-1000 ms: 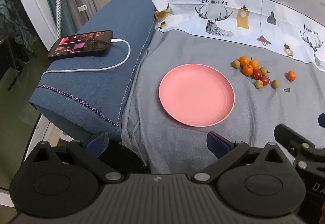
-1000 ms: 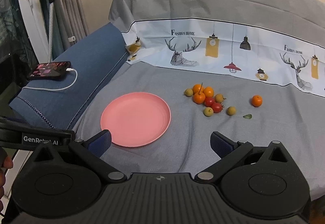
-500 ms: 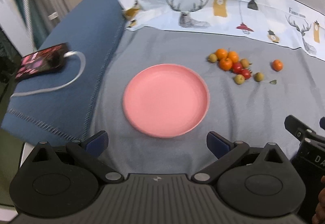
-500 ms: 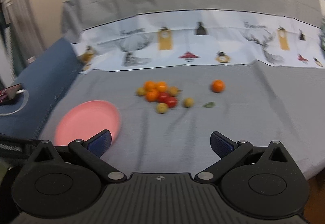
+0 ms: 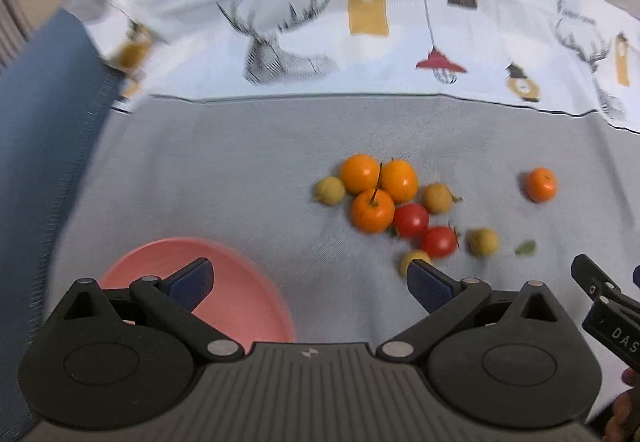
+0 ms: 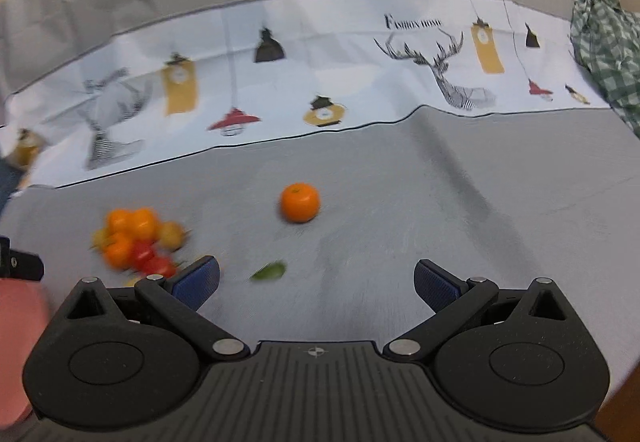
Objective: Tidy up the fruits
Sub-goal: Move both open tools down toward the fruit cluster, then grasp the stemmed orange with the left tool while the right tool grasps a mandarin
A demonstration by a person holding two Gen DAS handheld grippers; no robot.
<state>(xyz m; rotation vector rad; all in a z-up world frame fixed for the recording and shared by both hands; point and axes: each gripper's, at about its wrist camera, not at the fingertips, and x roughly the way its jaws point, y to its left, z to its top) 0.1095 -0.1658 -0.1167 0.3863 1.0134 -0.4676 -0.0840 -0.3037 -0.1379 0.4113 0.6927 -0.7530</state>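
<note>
Both tools are spread wide, grasping nothing: the left tool (image 5: 310, 278) hangs over the pink plate (image 5: 240, 282), the fruit cluster (image 5: 384, 197) just beyond it; a lone orange (image 6: 300, 201) (with a green leaf (image 6: 269, 271) nearer) lies ahead of the right tool (image 6: 316, 282) on the grey bed sheet (image 6: 440, 201).

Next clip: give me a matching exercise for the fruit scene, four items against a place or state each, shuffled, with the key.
Items:
1. pink plate
2. lone orange
3. green leaf
4. left tongs

Places or states:
A. lies on the grey cloth just ahead of the right tongs, nearer than any fruit
B. open, holding nothing
C. sits apart from the fruit cluster, on its right
D. empty, partly hidden behind a blue fingertip

Pairs: 1-D, 2-C, 3-A, 4-B
</note>
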